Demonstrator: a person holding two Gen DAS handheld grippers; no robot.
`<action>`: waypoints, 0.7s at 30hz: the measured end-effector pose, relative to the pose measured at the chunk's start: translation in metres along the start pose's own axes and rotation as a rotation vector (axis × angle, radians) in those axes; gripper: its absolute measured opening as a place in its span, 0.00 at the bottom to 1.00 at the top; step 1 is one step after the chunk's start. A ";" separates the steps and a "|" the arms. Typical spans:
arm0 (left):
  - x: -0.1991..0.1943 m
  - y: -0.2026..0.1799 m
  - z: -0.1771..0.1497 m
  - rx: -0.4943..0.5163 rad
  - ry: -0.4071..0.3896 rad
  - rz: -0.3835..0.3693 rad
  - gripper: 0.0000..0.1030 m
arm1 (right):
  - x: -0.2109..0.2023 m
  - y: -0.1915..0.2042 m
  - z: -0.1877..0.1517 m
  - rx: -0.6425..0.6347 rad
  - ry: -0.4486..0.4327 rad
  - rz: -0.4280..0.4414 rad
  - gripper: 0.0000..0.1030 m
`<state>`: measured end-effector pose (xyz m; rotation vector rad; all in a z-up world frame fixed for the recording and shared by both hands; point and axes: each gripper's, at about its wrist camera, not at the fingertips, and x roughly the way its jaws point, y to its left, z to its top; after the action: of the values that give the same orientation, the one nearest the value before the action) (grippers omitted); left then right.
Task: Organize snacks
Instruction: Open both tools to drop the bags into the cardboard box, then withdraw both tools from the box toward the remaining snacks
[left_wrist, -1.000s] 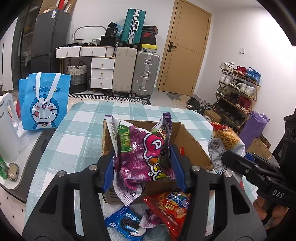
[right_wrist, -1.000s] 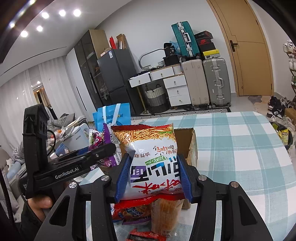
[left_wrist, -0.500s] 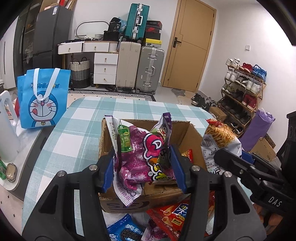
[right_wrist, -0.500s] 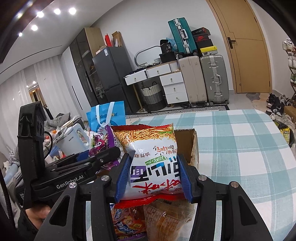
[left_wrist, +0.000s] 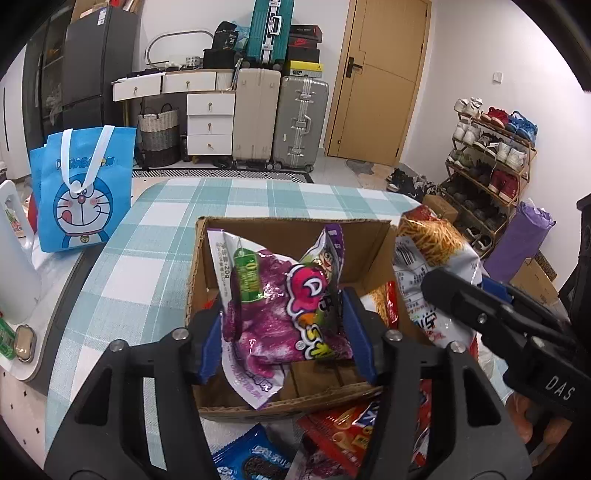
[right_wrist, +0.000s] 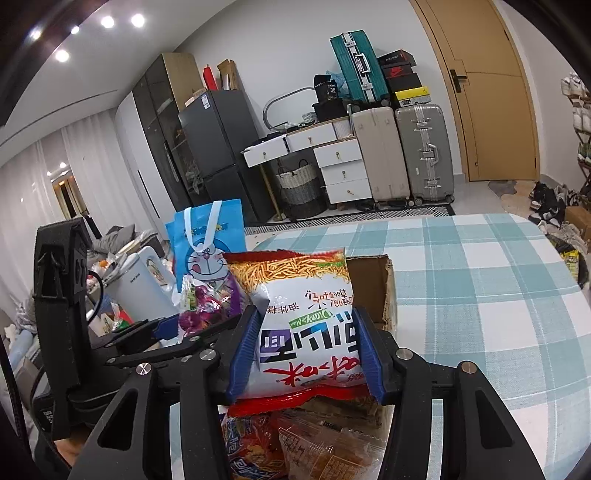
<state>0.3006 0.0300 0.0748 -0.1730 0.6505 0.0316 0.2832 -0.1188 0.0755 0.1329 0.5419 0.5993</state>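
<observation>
A purple snack bag (left_wrist: 284, 314) is being held by the left gripper (left_wrist: 286, 328) over the cardboard box (left_wrist: 295, 229) (jaws just easing apart); a noodle-snack packet (right_wrist: 303, 321) is being pinched by the right gripper (right_wrist: 304, 354), likewise loosening, at the box's edge.

Each view looks forward and slightly down along its own gripper's two fingers, close over the near edge of the checked table (left_wrist: 155, 240), facing the far wall with the suitcases (left_wrist: 280, 118) and the door (right_wrist: 495, 99). The left wrist view sits left and sees down into the open box (left_wrist: 295, 236); the right wrist view sits right and more level. Both share the box (right_wrist: 373, 284), the blue bag (right_wrist: 207, 240) and each other's gripper.
</observation>
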 end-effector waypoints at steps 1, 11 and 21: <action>-0.001 0.002 -0.001 0.000 0.002 -0.003 0.58 | -0.001 0.000 -0.001 -0.009 -0.003 -0.010 0.59; -0.031 0.020 -0.020 0.003 0.000 -0.014 0.83 | -0.039 0.003 -0.020 -0.067 -0.017 -0.010 0.99; -0.073 0.022 -0.058 0.054 -0.020 -0.021 0.99 | -0.066 -0.005 -0.048 -0.044 0.021 -0.020 0.99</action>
<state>0.2059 0.0436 0.0709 -0.1275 0.6285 -0.0047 0.2151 -0.1623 0.0621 0.0795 0.5496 0.5930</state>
